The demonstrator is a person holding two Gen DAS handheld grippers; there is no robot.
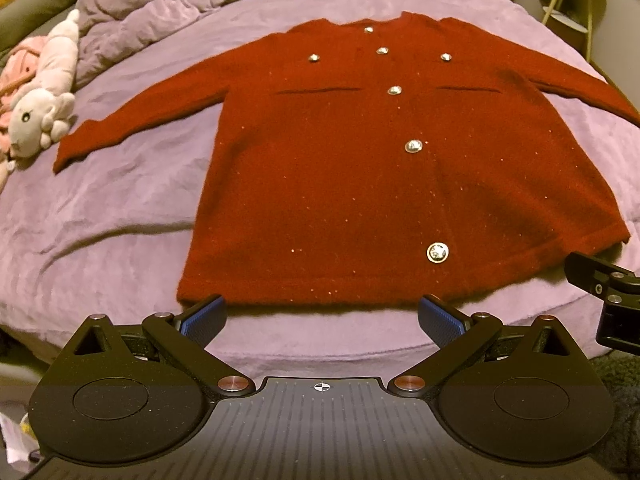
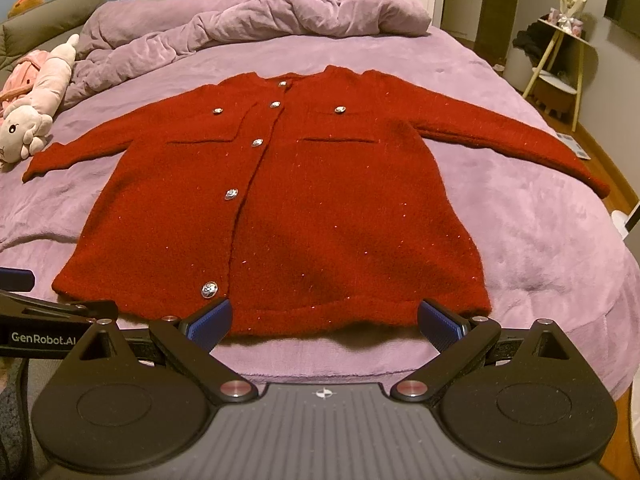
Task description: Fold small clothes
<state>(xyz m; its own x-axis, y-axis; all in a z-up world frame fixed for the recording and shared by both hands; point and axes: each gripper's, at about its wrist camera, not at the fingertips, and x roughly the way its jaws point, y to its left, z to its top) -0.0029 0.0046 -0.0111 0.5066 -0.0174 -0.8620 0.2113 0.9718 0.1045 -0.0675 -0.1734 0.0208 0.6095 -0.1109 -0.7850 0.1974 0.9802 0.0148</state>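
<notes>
A small red cardigan (image 1: 360, 168) (image 2: 304, 208) with silver buttons lies flat and face up on the purple bed, sleeves spread to both sides, hem toward me. My left gripper (image 1: 322, 318) is open just short of the hem, its blue pads (image 1: 204, 318) holding nothing. My right gripper (image 2: 326, 322) is also open at the hem's near edge, with the fabric just beyond its pads (image 2: 440, 324). Part of the right gripper's body shows at the right edge of the left wrist view, and the left gripper's arm at the left edge of the right wrist view.
The purple bedspread (image 2: 540, 240) covers the bed; a crumpled purple duvet (image 2: 256, 20) lies at the far end. Plush toys (image 1: 40, 92) (image 2: 28, 116) sit at the left, near the left sleeve cuff. A small side table (image 2: 560, 64) stands right of the bed.
</notes>
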